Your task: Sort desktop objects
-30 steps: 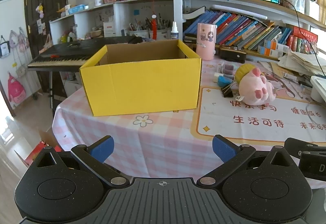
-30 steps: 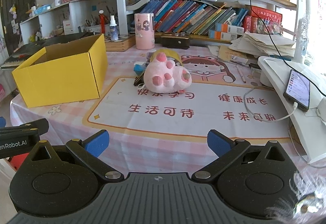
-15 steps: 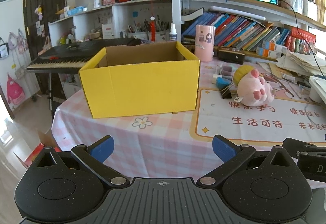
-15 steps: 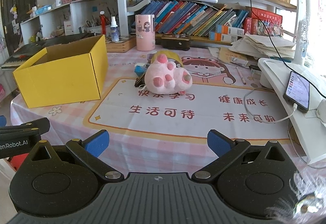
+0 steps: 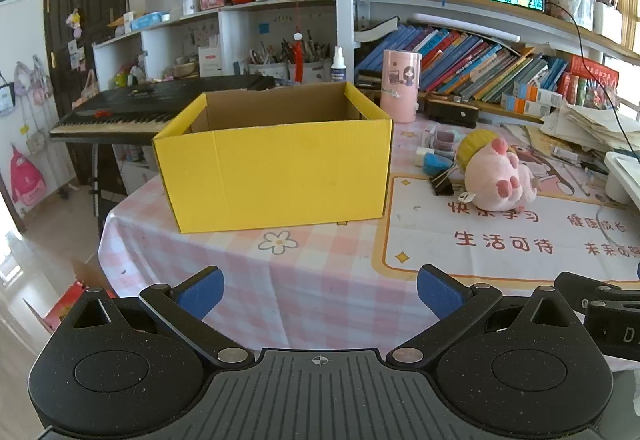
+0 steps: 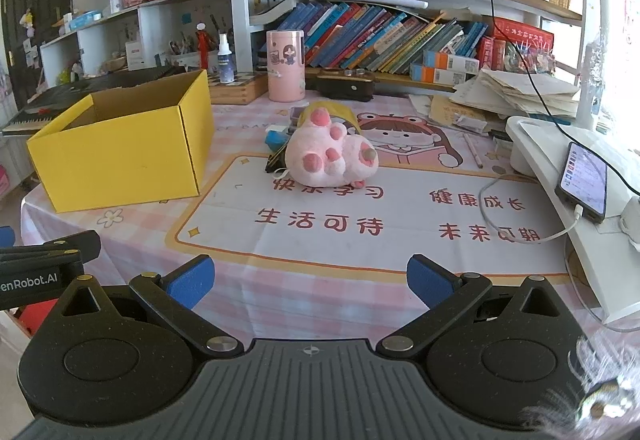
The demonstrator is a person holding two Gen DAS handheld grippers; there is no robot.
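Left wrist view: the left tongs hang spread apart and empty at the near edge of the desk. The yellow box stands straight ahead, open-topped; what its interior holds cannot be seen from this angle. Against the frames a second ago, the box sits lower and larger in view, so the tongs have crept forward and a little up. The plush pig lies to the right of the box, with a black clip and a blue eraser just beside it.

Right wrist view: the right tongs are likewise spread apart, holding nothing. The pig lies ahead on the printed mat, well apart from the tongs, and has grown in frame since a second ago, indicating a slow advance toward it. The box is at left.

Assessment: sorting has not visibly begun; the loose items remain outside the box. The pig appears the likely first pickup.
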